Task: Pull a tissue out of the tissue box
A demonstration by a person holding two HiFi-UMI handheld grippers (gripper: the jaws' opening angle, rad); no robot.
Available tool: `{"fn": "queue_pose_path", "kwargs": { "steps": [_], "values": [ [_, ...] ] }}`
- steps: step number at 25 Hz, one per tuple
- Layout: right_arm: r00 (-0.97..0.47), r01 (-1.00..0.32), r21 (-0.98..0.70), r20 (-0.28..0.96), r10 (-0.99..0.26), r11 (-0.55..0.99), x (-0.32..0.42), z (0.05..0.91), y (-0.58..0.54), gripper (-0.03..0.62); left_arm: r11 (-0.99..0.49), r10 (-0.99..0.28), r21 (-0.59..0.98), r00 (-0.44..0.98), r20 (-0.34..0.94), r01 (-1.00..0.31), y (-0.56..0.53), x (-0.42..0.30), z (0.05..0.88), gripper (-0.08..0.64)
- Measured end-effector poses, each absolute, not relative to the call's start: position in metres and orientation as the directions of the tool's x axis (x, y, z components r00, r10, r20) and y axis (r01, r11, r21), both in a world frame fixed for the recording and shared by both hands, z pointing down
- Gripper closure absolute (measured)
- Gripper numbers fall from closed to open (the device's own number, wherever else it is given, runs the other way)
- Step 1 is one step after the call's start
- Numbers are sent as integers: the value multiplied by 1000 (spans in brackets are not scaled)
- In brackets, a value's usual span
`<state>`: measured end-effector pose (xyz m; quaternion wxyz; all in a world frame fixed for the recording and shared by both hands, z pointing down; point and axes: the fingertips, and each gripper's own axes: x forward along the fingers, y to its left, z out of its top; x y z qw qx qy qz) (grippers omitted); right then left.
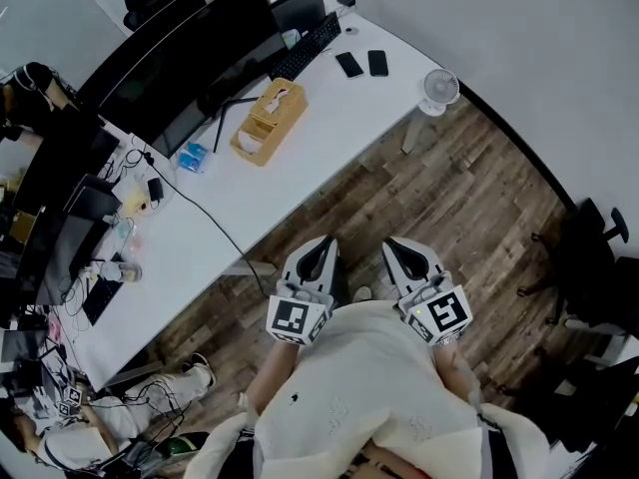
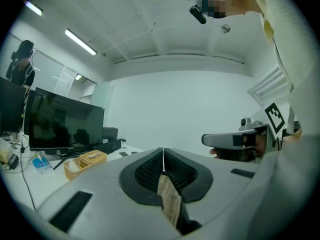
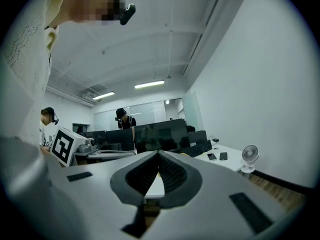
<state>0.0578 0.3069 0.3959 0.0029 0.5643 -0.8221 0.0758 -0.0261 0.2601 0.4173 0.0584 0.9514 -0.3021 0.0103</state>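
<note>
The tissue box (image 1: 268, 120) is a light wooden box on the white desk (image 1: 329, 128), in front of the dark monitors; a white tissue shows in its top slot. In the left gripper view the tissue box (image 2: 91, 158) lies far off at the lower left. My left gripper (image 1: 325, 240) and right gripper (image 1: 390, 243) are held side by side close to the person's chest, over the wooden floor and well short of the desk. The left gripper (image 2: 163, 149) is shut with nothing in it. The right gripper (image 3: 159, 153) is also shut and empty. No tissue box shows in the right gripper view.
Monitors (image 1: 190, 58), a keyboard (image 1: 305, 48), two phones (image 1: 363, 64) and a small fan (image 1: 437, 91) stand on the desk. Cables and clutter (image 1: 130, 208) cover its left part. A black office chair (image 1: 599, 257) stands at the right. Other people stand behind the monitors (image 3: 124, 118).
</note>
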Motion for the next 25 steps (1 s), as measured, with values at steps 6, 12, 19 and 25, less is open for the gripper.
{"fn": "queue_pose_path", "kwargs": {
  "steps": [6,12,19,25],
  "values": [
    [-299,-950,-122,104,-948,287,80,401,304,591,-839,-532,99,845,53,-535,247,-3,419,540],
    [-221,-970,-127,90,-971,209,109,398,286,592,-877,-468,100,882,46,-471,224,30,419,540],
    [-185,-977,-128,123,-975,170,133,405,242,591,-891,-436,117,898,54,-439,174,57,419,540],
    [-216,-976,-70,159,-963,207,141,397,179,591,-887,-441,134,897,47,-443,110,68,410,540]
  ]
}}
